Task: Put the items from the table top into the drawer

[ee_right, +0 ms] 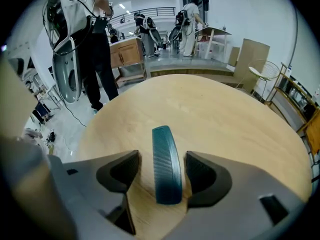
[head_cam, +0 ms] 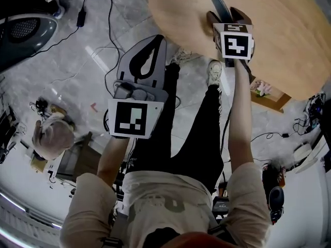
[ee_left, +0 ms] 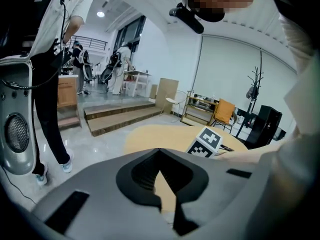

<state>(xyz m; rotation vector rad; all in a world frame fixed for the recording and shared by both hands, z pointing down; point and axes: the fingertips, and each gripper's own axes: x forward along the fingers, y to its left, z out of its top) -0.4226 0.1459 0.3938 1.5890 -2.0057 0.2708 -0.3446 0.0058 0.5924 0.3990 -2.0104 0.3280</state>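
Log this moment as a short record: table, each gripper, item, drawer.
table: round, light wood
right gripper: over the table, jaws apart, pads pressing nothing
left gripper: jaws together, nothing between them, held beside the table, not over it
item: teal ribbed item, on the table, between the right gripper's jaws, not gripped
drawer: not in view

- The comb (ee_right: 166, 166) lies on the table (ee_right: 225, 109), near its edge.
- It sits between the jaws of my right gripper (ee_right: 162, 160), lengthwise along them.
- My left gripper (head_cam: 155, 43) hangs over the floor (head_cam: 77, 71), left of the table.
- A person (ee_right: 95, 49) stands on the floor beyond the table's left side.
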